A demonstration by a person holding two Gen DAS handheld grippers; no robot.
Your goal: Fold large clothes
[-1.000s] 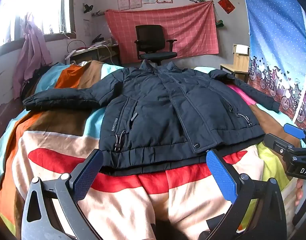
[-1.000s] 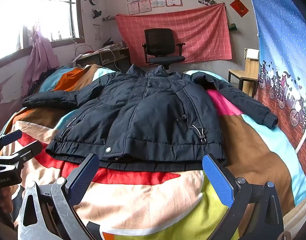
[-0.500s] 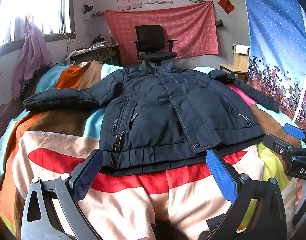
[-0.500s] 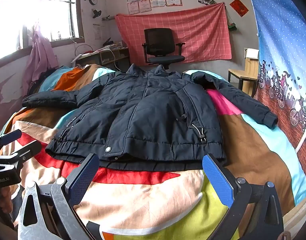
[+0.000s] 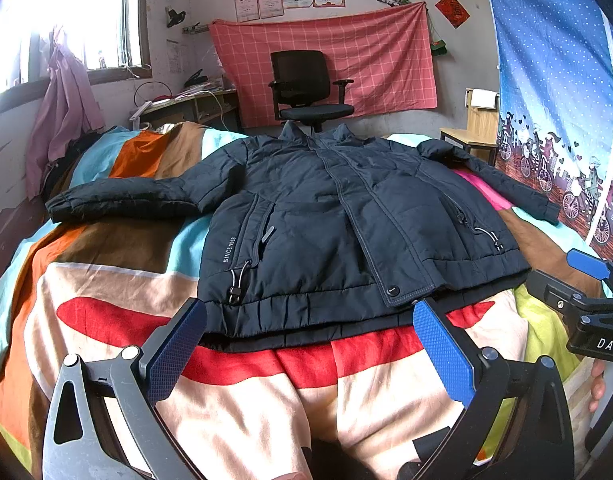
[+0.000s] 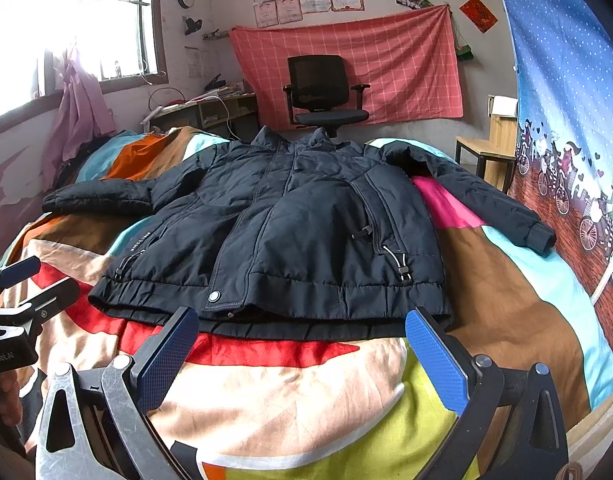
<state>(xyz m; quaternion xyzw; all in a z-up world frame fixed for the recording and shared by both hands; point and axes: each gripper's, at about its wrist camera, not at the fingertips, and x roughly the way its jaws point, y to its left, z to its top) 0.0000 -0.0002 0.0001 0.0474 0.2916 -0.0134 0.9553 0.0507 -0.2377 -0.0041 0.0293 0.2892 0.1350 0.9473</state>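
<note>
- Spread across a bed under a multicoloured patchwork quilt: a dark navy padded jacket, front up, closed, collar toward the far black office chair, both sleeves flung outward.
- Likely bulky, soft and springy, moderately heavy for cloth; smooth shell probably slippery, so folds may slide or puff open.
- Left sleeve and right sleeve: best taken near the cuff or the shoulder seam, pinching shell and padding together.
- Elastic-gathered hem: thicker, firmer purchase at the corners.
- Left gripper and right gripper: just short of the hem, jaws wide apart, holding nothing.
</note>
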